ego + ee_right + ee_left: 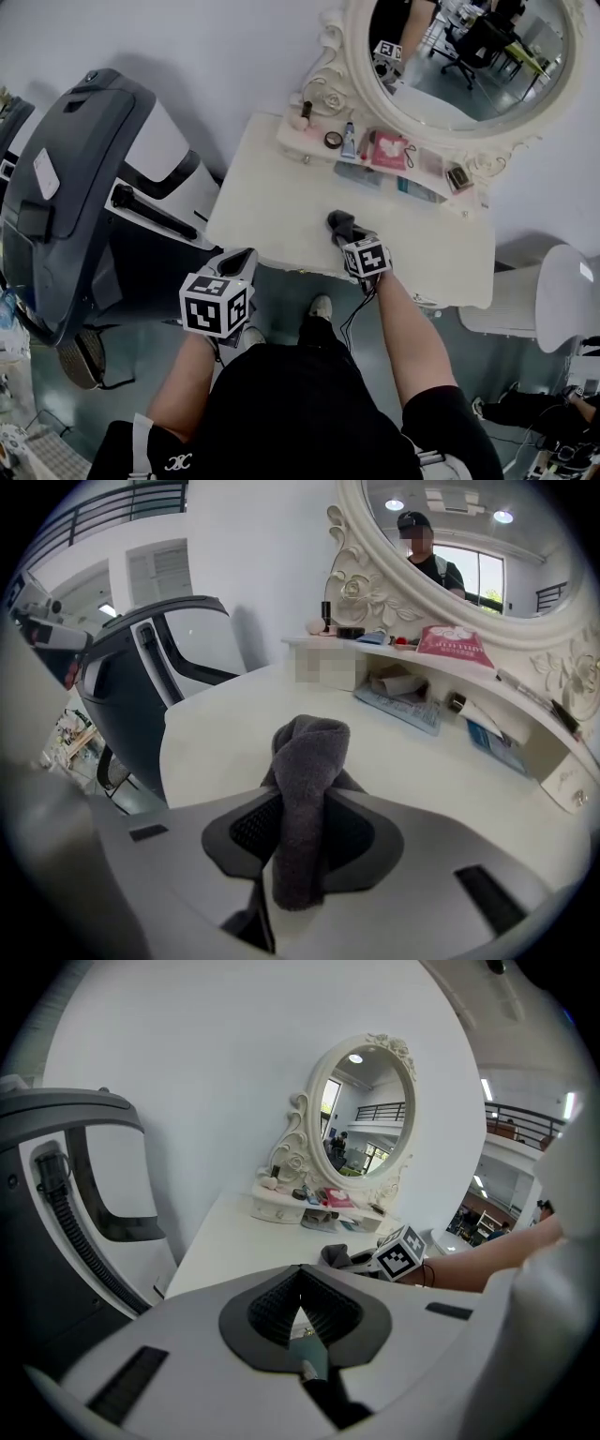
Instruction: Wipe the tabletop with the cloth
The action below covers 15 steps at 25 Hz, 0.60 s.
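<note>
A dark grey cloth (309,752) is bunched up and pinched between the jaws of my right gripper (302,808), which is shut on it. In the head view this gripper (349,234) holds the cloth (338,222) over the middle front of the white tabletop (272,211). My left gripper (241,257) hangs just off the table's front left edge. Its jaws (300,1302) are shut with nothing between them. From the left gripper view the cloth (335,1256) and the right gripper's marker cube show ahead on the table.
An ornate white oval mirror (469,56) stands at the back, with a small shelf (375,150) of cosmetics and boxes under it. A large grey and white machine (84,187) is close to the table's left side. A white chair (562,295) stands at the right.
</note>
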Each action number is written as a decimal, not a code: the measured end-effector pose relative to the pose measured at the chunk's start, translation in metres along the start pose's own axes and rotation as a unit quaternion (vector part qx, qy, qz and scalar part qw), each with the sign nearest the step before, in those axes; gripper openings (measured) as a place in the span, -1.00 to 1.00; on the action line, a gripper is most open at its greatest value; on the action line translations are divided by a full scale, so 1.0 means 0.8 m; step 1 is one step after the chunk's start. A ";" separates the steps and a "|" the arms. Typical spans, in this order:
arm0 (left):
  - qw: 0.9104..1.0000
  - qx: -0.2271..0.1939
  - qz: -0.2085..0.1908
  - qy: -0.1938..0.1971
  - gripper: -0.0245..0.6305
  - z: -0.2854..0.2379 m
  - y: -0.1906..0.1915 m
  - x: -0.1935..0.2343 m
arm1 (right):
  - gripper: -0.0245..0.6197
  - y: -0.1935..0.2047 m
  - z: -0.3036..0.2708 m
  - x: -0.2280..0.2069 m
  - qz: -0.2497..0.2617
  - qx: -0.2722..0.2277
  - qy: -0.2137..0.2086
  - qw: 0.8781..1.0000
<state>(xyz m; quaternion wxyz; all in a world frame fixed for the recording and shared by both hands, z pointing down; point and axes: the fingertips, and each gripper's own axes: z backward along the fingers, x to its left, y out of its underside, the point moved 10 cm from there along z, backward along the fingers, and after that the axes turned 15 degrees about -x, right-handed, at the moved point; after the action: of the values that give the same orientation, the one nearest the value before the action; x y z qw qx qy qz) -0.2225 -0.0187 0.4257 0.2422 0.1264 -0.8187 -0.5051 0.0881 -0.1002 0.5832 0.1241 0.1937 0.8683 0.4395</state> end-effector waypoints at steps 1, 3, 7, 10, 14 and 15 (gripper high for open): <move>1.000 0.001 -0.001 -0.005 -0.91 -0.008 -0.002 -0.006 | -0.58 -0.003 -0.005 -0.012 0.003 0.001 -0.007 1.000; 1.000 -0.001 0.000 -0.017 -0.91 -0.025 -0.008 -0.016 | -0.58 -0.017 -0.015 -0.036 0.013 0.000 -0.015 1.000; 0.999 0.005 0.005 -0.043 -0.91 -0.059 -0.011 -0.032 | -0.58 -0.033 -0.041 -0.079 0.023 0.000 -0.045 0.999; 0.998 0.012 0.013 -0.057 -0.91 -0.084 -0.011 -0.046 | -0.58 -0.049 -0.055 -0.107 0.037 -0.001 -0.061 0.997; 0.997 0.016 0.017 -0.073 -0.91 -0.116 -0.010 -0.065 | -0.58 -0.066 -0.077 -0.135 0.055 0.003 -0.093 0.994; 0.997 0.018 0.018 -0.077 -0.91 -0.122 -0.009 -0.069 | -0.58 -0.069 -0.081 -0.139 0.061 0.002 -0.099 0.993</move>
<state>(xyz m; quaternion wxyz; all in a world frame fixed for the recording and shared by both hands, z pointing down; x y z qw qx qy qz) -0.1247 -0.0719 0.4409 0.1852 0.0769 -0.8459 -0.4942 0.1502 -0.2257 0.5812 0.1821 0.2894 0.8392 0.4230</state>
